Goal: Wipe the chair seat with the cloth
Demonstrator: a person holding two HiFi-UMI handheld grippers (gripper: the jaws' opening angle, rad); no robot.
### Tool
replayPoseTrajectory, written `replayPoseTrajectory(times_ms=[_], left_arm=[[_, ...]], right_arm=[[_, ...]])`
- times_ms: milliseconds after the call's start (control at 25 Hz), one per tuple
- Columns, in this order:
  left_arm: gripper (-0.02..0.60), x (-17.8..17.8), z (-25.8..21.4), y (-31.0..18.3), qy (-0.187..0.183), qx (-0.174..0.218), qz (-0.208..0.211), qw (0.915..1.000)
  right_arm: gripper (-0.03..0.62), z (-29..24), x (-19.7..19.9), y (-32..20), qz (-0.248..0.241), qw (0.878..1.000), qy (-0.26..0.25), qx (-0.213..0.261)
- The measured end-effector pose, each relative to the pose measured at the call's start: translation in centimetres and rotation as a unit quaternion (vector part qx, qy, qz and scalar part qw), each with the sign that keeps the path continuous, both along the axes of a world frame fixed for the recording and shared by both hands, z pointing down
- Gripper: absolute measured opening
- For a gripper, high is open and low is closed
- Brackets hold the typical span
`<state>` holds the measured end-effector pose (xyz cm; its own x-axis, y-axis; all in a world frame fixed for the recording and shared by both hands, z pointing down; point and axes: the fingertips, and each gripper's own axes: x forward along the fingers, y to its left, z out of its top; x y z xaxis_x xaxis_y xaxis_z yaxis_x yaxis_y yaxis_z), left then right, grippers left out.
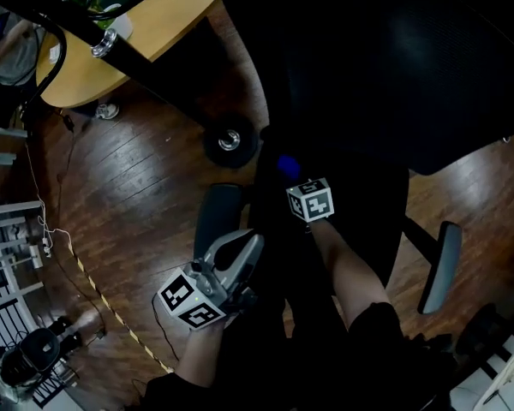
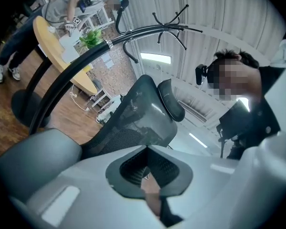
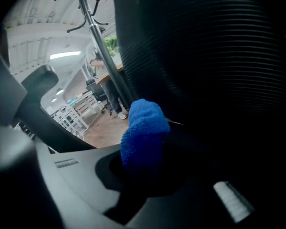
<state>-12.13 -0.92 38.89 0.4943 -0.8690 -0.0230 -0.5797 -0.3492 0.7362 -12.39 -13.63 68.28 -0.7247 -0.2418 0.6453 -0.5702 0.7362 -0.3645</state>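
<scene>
Right claw (image 3: 140,163) clamped on the blue cloth (image 3: 142,132). I see the cloth bunched up at the near edge of the dark chair (image 1: 394,67), close against its ribbed surface. Left claw (image 2: 147,149) closed, nothing in it, held lower over the wood floor (image 1: 128,187), beside a grey armrest (image 1: 218,217).

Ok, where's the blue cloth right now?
The blue cloth is clamped in the right gripper. In the head view it shows as a small blue patch near the centre, just beyond that gripper and beside the black chair.
</scene>
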Motion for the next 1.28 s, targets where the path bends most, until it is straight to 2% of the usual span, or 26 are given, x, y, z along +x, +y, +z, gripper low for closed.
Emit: replayPoseTrajectory(times_ms=[80, 200, 320, 440, 560, 720, 840, 1040, 1160, 1280], left_arm=[[-0.008, -0.8, 0.3, 0.3, -0.002, 0.001, -0.006, 1.0], [-0.008, -1.8, 0.8, 0.7, -0.001, -0.002, -0.015, 0.9999], [-0.008, -2.1, 1.0, 1.0, 0.001, -0.007, -0.019, 0.9998], [-0.008, -1.6, 1.0, 0.9, 0.002, -0.008, -0.014, 0.9999], [-0.008, -0.9, 1.3, 0.7, -0.002, -0.009, -0.001, 1.0], [-0.008, 0.6, 1.6, 0.0, -0.006, -0.013, 0.019, 0.9997], [-0.008, 1.7, 1.7, -0.5, -0.009, -0.015, 0.034, 0.9993], [-0.008, 3.2, 1.7, -1.2, -0.012, -0.017, 0.056, 0.9982], [-0.008, 3.8, 0.9, -1.5, -0.01, -0.014, 0.063, 0.9979], [-0.008, 4.3, 0.6, -1.5, -0.014, -0.01, 0.068, 0.9975]], right_arm=[[0.037, 0.7, -3.0, 1.2, -0.025, 1.0, -0.001, 0.003], [0.038, 1.3, -4.5, 1.6, -0.027, 0.999, -0.001, 0.025], [0.037, 1.4, -3.7, 1.6, -0.032, 0.999, 0.01, 0.034], [0.037, 1.5, -1.3, 0.9, -0.007, 0.999, 0.021, 0.041], [0.038, 2.1, 2.7, -0.1, 0.031, 0.998, 0.034, 0.035], [0.037, 3.2, 10.2, -1.5, 0.074, 0.993, 0.082, 0.04], [0.037, 3.4, 16.7, -2.6, 0.108, 0.986, 0.121, 0.048], [0.037, 3.7, 27.5, -2.8, 0.171, 0.97, 0.172, 0.032], [0.038, 1.9, 31.8, -2.8, 0.192, 0.962, 0.189, 0.041], [0.038, 0.6, 33.9, -2.9, 0.203, 0.958, 0.194, 0.051]])
